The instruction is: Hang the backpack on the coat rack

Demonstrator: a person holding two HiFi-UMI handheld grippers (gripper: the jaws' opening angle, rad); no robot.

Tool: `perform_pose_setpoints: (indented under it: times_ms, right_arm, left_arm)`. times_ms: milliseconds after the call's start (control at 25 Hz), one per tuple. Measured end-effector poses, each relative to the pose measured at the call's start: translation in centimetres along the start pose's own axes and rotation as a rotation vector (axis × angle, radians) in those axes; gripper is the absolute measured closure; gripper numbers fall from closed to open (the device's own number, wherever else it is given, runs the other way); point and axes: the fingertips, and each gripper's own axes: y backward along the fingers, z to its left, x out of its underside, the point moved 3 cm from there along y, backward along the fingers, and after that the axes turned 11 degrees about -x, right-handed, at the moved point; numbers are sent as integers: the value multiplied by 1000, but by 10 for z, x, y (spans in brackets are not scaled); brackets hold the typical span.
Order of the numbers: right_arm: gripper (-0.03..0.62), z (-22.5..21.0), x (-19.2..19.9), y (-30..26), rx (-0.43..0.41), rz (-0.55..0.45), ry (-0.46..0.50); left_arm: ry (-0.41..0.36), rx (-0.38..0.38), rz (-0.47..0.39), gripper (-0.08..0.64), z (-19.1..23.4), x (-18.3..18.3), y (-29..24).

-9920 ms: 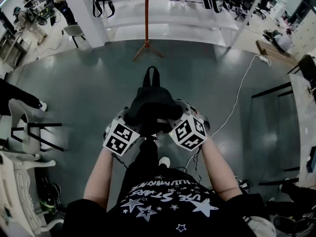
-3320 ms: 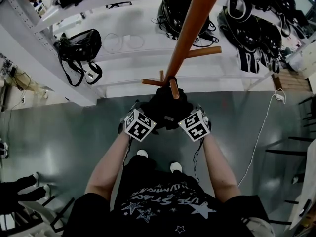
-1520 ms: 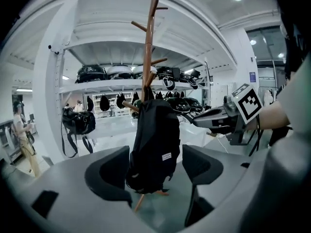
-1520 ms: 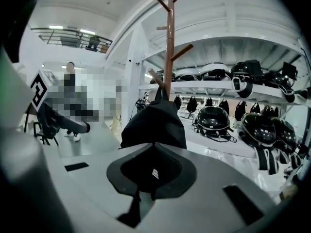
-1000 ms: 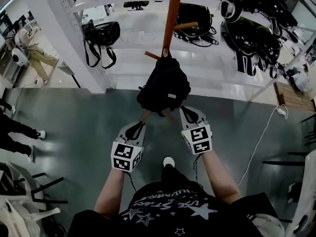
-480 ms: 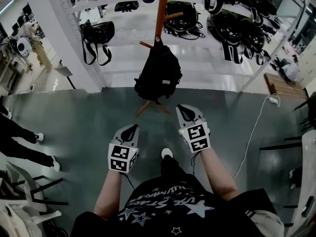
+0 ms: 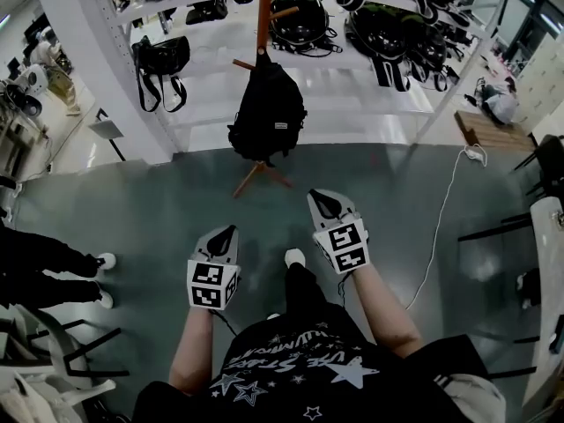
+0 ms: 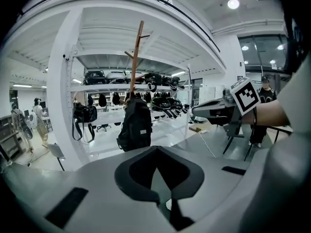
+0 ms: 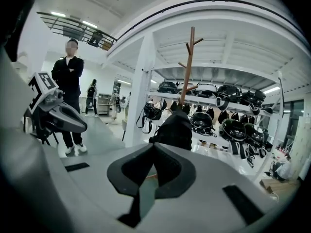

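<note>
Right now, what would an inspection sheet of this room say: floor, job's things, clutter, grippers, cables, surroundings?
Surface: grey floor, smooth.
Job's things: black backpack hangs on the wooden coat rack.
Clutter: nothing seen near the rack.
Grippers: left gripper and right gripper both shut, empty, apart from the backpack.
Cables: white cable crosses the floor at right.
Surroundings: white shelves of dark bags; a person's legs at left.

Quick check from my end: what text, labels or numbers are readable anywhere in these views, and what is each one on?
"STARS": part of the white print on the person's black shirt; the letters around it are too warped to read.
White label on the backpack: too small to read.
Marker cubes: square patterns only, no letters or numbers.
Nothing else is legible.
</note>
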Motion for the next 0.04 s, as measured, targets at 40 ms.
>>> perform_pose_setpoints:
  times_ms: [40]
  right_arm:
    - [582,11,2,7,5,-2,-3]
  left_arm:
    - [-1,1,2,543,1,6,10]
